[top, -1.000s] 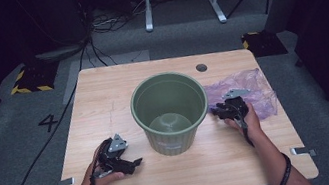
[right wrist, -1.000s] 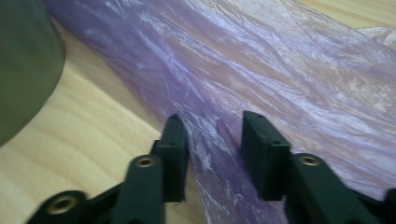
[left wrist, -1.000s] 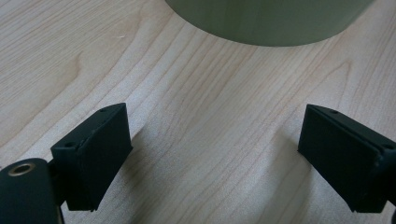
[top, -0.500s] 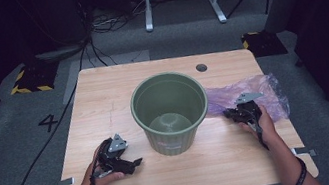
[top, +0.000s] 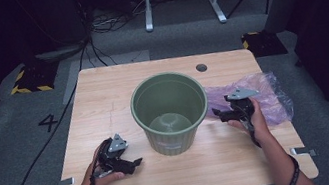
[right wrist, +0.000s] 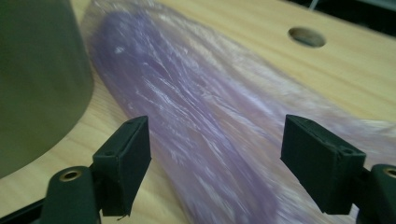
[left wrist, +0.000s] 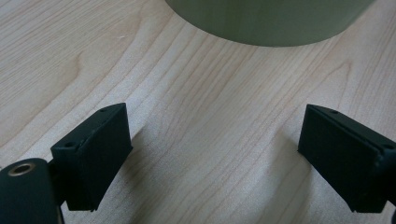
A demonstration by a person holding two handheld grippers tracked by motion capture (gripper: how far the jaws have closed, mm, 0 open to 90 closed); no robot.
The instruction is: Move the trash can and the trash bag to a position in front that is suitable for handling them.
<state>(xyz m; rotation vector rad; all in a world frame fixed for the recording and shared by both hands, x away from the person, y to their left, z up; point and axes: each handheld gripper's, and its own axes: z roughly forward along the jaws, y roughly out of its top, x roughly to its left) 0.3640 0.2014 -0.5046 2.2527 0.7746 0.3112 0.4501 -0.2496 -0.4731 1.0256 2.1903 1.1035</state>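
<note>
Light wooden table (top: 102,98): green ribbed plastic bin (top: 171,111) centre; crumpled purple plastic bag (top: 268,100) by right edge. Right claw (top: 221,112) just opened over bag, gripping nothing; left claw (top: 131,164) apart, near front edge. Risk: thin film slips when pinched.
</note>
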